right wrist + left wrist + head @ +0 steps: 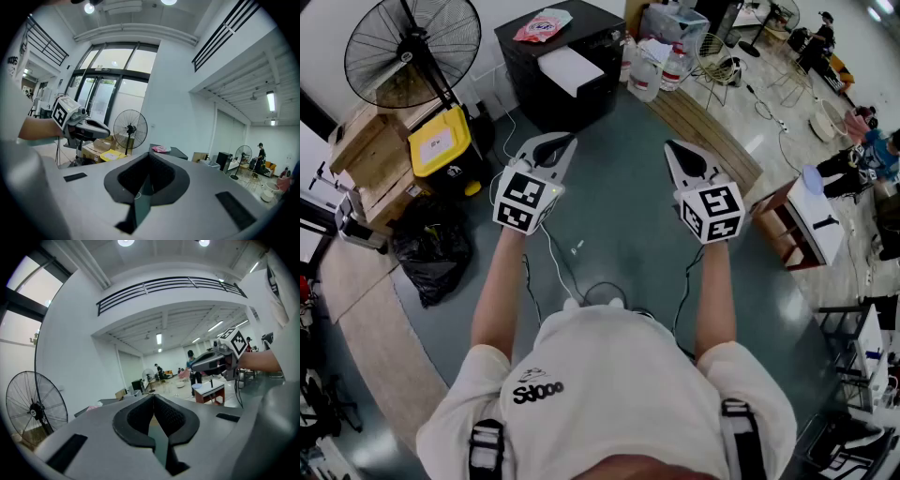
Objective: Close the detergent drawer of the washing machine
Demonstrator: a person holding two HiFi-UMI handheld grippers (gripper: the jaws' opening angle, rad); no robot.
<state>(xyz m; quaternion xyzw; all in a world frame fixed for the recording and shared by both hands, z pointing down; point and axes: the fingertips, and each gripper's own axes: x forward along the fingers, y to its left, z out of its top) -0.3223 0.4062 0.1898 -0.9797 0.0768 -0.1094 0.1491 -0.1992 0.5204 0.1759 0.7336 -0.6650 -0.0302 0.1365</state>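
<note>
The grey left gripper (562, 145) and grey right gripper (675, 150) hover mid-frame over the dark green floor (619, 225), jaws pressed together, empty. No washing machine or detergent drawer shows anywhere. Locate it first, then push its front squarely.
</note>
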